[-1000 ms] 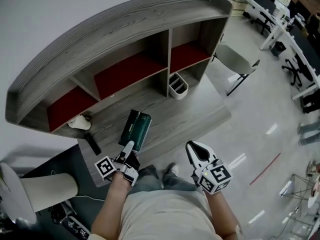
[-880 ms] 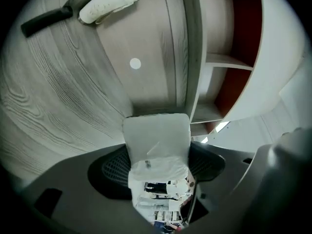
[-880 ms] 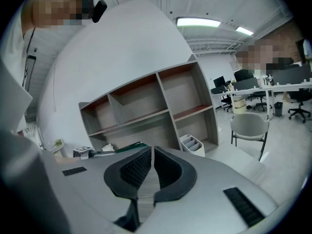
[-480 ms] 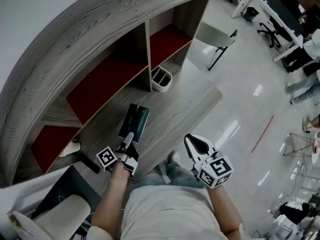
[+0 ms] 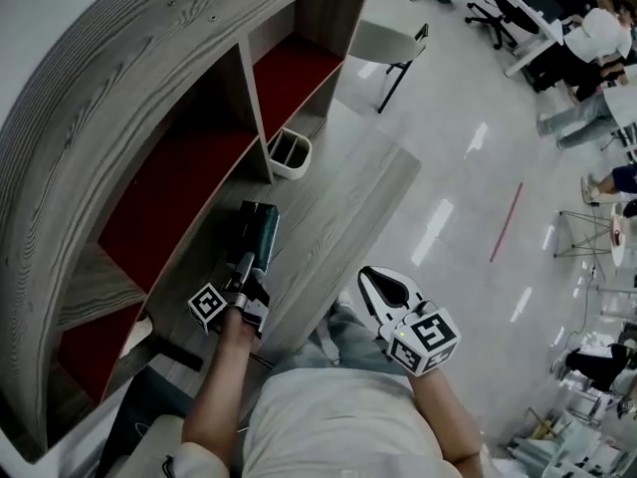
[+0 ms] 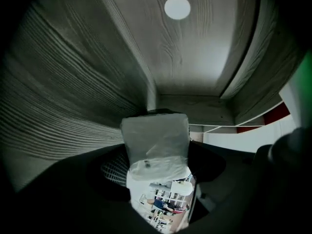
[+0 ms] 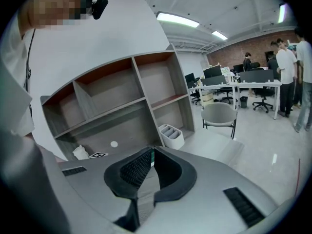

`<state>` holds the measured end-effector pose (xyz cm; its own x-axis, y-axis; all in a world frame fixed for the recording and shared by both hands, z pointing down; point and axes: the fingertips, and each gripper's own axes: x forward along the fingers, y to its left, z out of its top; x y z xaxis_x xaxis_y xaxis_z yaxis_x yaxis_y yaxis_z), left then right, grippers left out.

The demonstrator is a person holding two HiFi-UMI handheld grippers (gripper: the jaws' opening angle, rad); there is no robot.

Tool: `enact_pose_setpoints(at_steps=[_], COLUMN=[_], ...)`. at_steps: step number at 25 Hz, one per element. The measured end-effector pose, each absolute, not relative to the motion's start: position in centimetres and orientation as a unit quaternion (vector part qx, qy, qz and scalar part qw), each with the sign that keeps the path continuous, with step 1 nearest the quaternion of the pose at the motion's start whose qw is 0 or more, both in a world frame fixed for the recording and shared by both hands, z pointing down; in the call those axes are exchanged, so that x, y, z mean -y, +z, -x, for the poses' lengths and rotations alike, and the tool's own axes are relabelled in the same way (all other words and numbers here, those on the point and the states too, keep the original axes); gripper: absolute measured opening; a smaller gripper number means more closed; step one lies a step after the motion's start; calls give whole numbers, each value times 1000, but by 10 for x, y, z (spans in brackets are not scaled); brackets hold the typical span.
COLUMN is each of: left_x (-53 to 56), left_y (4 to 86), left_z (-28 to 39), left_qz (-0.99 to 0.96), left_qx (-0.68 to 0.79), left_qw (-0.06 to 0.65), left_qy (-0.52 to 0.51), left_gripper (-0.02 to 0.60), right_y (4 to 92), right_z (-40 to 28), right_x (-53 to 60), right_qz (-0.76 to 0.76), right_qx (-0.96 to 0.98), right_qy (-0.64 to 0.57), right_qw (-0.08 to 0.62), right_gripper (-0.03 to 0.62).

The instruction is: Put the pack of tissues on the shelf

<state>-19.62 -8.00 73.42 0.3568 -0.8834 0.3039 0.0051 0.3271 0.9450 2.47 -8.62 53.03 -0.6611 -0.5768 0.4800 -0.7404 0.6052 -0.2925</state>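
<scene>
green tissue pack (image 5: 260, 231), one, in left gripper (image 5: 246, 265); right gripper (image 5: 384, 285) closed.

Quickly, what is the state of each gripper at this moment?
Left gripper: closed on the pack of tissues.
Right gripper: fingers together, holding nothing.

Wears pale short-sleeved T-shirt (image 5: 338, 421), blue-grey jeans (image 5: 348, 329); white-grey left gripper (image 5: 246, 265), right gripper (image 5: 384, 283), black-and-white marker cubes (image 5: 426, 335), dark ribbed fingers (image 7: 134, 167).
</scene>
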Motion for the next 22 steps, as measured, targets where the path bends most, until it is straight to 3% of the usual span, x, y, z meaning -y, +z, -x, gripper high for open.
enact_pose_setpoints(at_steps=[11, 22], left_x=[101, 89], left_y=[774, 760], left_z=[193, 188], left_qz=[-466, -436], left_qx=[467, 521], left_qw=[682, 672], left_qy=[-316, -295], left_gripper=[364, 367], right_y=[540, 541], right_z=[-26, -38], right_x=[80, 75], right_qz=[-386, -388], right_qx=[869, 867], right_qy=[247, 250], right_qw=[188, 189], right_gripper=[43, 43])
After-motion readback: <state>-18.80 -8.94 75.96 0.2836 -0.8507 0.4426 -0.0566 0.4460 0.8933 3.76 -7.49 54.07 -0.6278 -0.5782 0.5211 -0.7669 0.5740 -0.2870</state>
